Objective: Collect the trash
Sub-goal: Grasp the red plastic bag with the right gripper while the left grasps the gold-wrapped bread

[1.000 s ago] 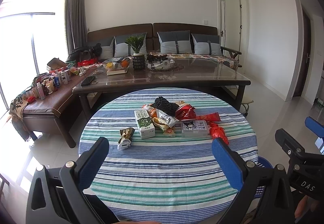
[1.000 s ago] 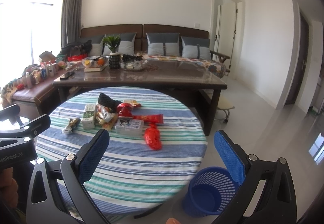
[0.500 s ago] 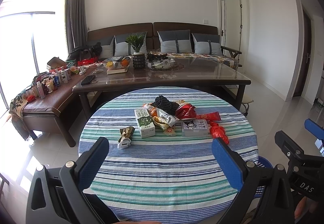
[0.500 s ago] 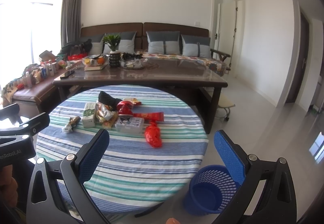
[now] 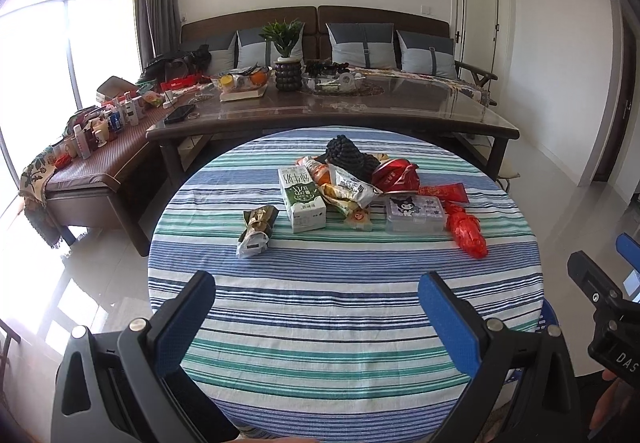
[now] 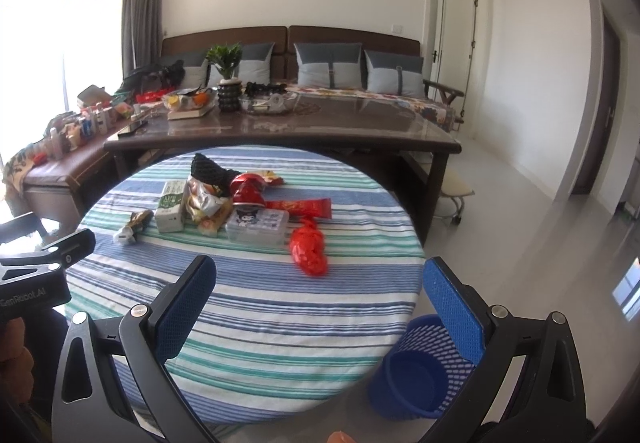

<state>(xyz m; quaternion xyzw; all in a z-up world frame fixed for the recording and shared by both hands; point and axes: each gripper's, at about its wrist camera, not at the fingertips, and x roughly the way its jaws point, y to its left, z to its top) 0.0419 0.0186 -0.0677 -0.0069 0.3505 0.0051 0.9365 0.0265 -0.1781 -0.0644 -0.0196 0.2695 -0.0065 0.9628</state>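
Note:
A pile of trash lies on the round striped table (image 5: pixel 344 323): a green milk carton (image 5: pixel 302 199), a crumpled wrapper (image 5: pixel 256 229), snack bags (image 5: pixel 348 191), a red foil bag (image 5: pixel 394 175), a clear plastic box (image 5: pixel 414 215), a red plastic bag (image 5: pixel 466 229) and a black knitted thing (image 5: pixel 348 157). A blue mesh waste basket (image 6: pixel 420 371) stands on the floor right of the table. My left gripper (image 5: pixel 316 291) is open and empty over the table's near edge. My right gripper (image 6: pixel 318 283) is open and empty, above the table's near right edge.
A long dark coffee table (image 5: pixel 332 111) with a plant, fruit and dishes stands behind the round table. A sofa with grey cushions (image 5: pixel 360 43) lines the back wall. A bench (image 5: pixel 92 159) with bottles is at the left. A stool (image 6: pixel 454 191) sits right of the coffee table.
Both grippers have shifted slightly; the table and trash sit a little closer in view. Both stay open and empty.

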